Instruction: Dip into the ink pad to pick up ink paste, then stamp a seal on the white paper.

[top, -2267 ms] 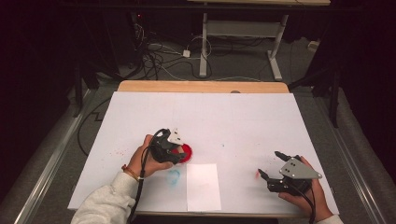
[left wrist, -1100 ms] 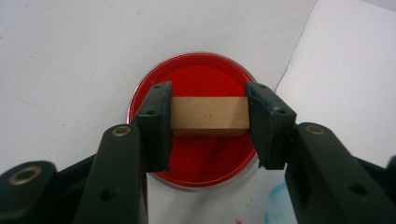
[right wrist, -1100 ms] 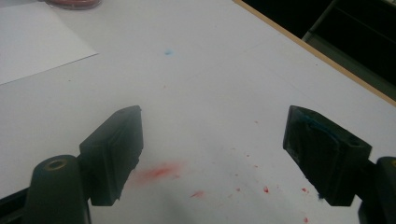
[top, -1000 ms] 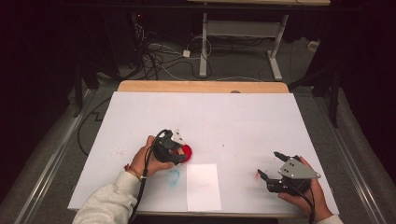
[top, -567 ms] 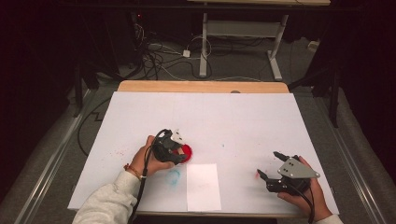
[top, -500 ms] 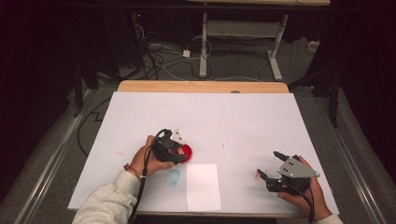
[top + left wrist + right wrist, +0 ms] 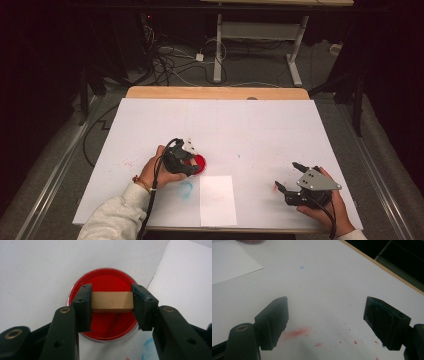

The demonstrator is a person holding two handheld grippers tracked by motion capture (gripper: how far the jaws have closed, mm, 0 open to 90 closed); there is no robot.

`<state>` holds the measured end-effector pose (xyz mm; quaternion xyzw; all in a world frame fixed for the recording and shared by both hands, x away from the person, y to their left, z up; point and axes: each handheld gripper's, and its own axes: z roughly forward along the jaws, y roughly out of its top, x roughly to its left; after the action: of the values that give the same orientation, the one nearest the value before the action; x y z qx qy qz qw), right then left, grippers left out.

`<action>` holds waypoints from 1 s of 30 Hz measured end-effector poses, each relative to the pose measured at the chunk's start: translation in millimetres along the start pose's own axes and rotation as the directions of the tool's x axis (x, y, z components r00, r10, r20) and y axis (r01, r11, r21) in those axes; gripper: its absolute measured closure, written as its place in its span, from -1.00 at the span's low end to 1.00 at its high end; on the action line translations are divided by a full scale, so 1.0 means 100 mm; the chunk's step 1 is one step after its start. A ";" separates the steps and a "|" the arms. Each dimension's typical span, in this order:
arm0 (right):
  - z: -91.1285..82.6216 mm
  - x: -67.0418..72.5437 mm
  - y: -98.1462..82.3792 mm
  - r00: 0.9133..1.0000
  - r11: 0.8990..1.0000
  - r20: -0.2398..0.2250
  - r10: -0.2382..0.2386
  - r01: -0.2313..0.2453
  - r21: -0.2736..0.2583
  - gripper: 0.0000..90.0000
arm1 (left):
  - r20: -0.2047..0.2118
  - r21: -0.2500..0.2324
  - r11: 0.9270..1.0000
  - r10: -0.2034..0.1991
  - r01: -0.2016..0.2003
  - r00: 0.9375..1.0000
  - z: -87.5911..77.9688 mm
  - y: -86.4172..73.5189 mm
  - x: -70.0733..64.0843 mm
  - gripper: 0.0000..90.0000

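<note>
My left gripper (image 7: 111, 302) is shut on a small wooden block (image 7: 111, 302), both pads pressed against its ends. The block hangs over a round dish of red paint (image 7: 105, 322); whether it touches the paint I cannot tell. In the high view the left gripper (image 7: 186, 161) sits over the same red dish (image 7: 199, 162), left of the table's middle. My right gripper (image 7: 325, 323) stands open over bare white table with nothing between its jaws. From above, the right gripper (image 7: 290, 176) rests near the front right corner, held in a hand.
A white sheet of paper (image 7: 218, 199) lies at the front edge between the two hands, its corner (image 7: 190, 285) beside the dish. A blue smear (image 7: 186, 189) marks the table left of the sheet. Red paint specks (image 7: 297, 333) dot the surface under the right gripper.
</note>
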<state>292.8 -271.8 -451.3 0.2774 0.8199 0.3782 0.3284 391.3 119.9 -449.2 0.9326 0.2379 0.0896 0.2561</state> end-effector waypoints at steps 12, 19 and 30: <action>0.00 -0.01 0.00 1.000 1.000 0.003 -0.004 0.004 -0.005 -0.54 | -0.035 -0.073 0.997 -0.001 -0.001 0.999 -0.20 0.03 -0.04 0.20; -0.03 0.00 0.00 1.000 1.000 0.006 -0.005 0.005 -0.012 -0.54 | -0.068 -0.132 0.991 0.010 -0.019 0.998 -0.40 0.05 -0.07 0.20; -0.04 0.01 0.01 1.000 1.000 0.004 -0.012 0.012 -0.020 -0.54 | -0.080 -0.203 0.974 0.084 -0.099 0.993 -0.65 0.12 -0.35 0.20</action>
<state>289.4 -272.7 -448.6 0.2699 0.8172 0.3837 0.3349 346.6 121.4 -389.1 0.9071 0.1929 0.1588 0.3387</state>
